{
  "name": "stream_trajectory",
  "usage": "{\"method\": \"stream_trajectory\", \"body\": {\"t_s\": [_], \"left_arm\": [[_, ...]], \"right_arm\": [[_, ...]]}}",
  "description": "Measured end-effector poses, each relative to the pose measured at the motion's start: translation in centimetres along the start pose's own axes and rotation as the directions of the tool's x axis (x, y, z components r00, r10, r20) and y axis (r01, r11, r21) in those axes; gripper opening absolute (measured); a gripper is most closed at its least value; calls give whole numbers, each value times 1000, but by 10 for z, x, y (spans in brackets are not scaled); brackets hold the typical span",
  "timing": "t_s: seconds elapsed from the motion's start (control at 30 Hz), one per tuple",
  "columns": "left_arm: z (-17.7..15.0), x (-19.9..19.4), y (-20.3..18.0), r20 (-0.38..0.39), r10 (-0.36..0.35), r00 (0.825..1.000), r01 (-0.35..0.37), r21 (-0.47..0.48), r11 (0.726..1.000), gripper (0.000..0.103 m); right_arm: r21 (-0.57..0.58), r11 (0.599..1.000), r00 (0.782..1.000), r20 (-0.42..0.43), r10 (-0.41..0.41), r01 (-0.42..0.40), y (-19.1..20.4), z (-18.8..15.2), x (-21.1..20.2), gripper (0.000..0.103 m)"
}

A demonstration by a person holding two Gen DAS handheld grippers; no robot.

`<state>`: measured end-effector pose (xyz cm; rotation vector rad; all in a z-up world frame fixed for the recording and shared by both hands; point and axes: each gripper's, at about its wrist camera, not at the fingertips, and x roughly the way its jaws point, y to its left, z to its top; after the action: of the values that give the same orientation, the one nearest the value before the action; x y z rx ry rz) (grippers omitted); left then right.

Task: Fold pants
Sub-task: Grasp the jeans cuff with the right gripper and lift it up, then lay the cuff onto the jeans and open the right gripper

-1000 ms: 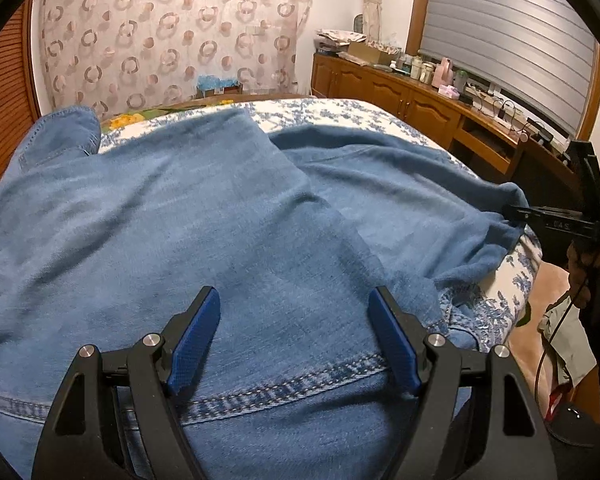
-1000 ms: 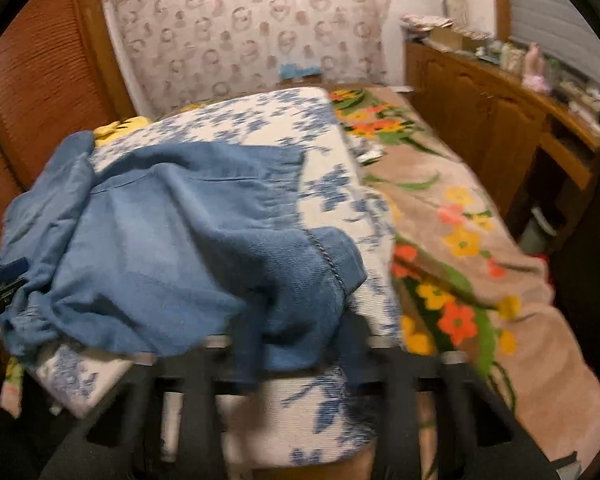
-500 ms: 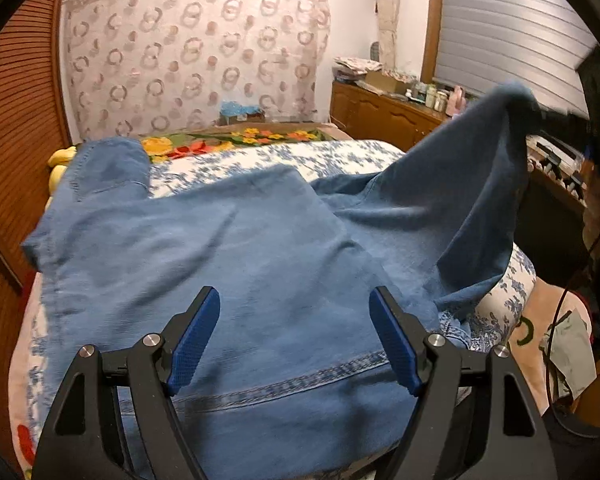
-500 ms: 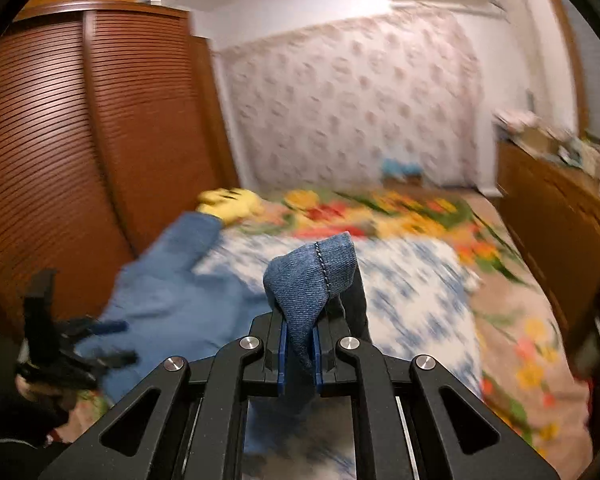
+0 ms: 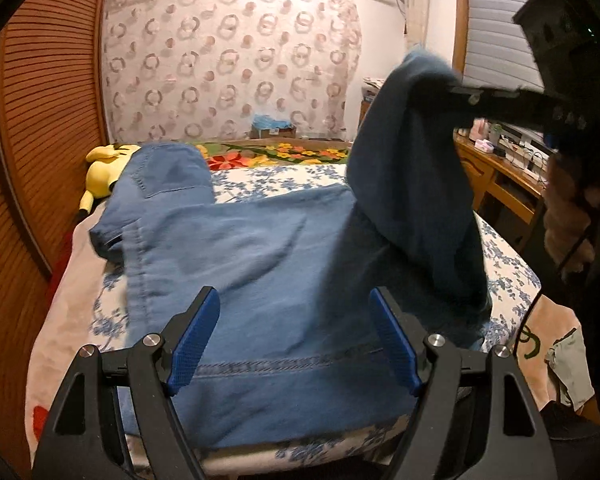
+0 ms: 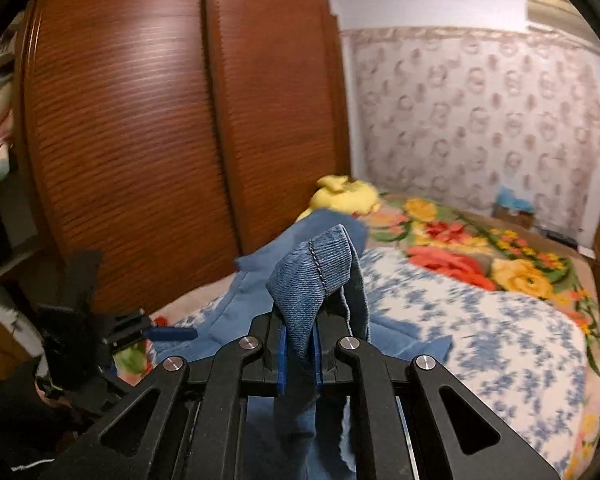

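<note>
Folding underway: right hand-held gripper (image 6: 299, 354) clamped on hem of one leg (image 5: 412, 168), raised high over the bed (image 5: 508, 264). Left hand-held gripper (image 5: 296, 340) spread apart, empty, hovering above the pants (image 5: 260, 256) near a stitched seam. Pants otherwise spread flat on the bed. Next, by judgement: carrying the lifted leg across onto the other, edges aligned, then releasing.
</note>
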<state>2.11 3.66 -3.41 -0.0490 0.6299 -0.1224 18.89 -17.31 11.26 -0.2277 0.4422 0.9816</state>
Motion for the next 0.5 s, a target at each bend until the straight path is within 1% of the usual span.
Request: {"method": "stream_trajectory", "body": {"t_s": [0.03,0.07,0.13,0.2,0.23,0.33,0.47,0.5], "left_arm": [[-2,0,3,-3,5,1000,-5,-2,1000,78],[-2,-1,7,-5,8,1000,-8,-5,1000,78],[-4,0,11,-8,11,1000,-11,-16,1000,78],[-5,2,15,-11,15,1000,-15,-27,1000,78],[-6,2,17,-11,16,1000,-17,-28,999,78],[-7,4,22,-12,13,1000,-14,-37,999,78],[-10,12,27,-32,14,999,-15,-38,999,78],[-10,14,28,-36,13,999,-15,-40,999,78]], "right_arm": [[-2,1000,1000,-16,0,0,-1,0,6,13],[-3,1000,1000,-25,-7,7,-4,0,7,21],[-8,1000,999,-38,-16,15,-10,5,13,32],[-4,1000,999,-44,-6,6,-12,10,15,34],[-4,1000,999,-45,-8,8,-4,15,16,37],[3,999,998,-39,-43,43,-2,18,10,40],[23,996,994,-71,-86,88,11,-6,7,43],[29,995,992,-83,-97,100,21,-18,5,45]]}}
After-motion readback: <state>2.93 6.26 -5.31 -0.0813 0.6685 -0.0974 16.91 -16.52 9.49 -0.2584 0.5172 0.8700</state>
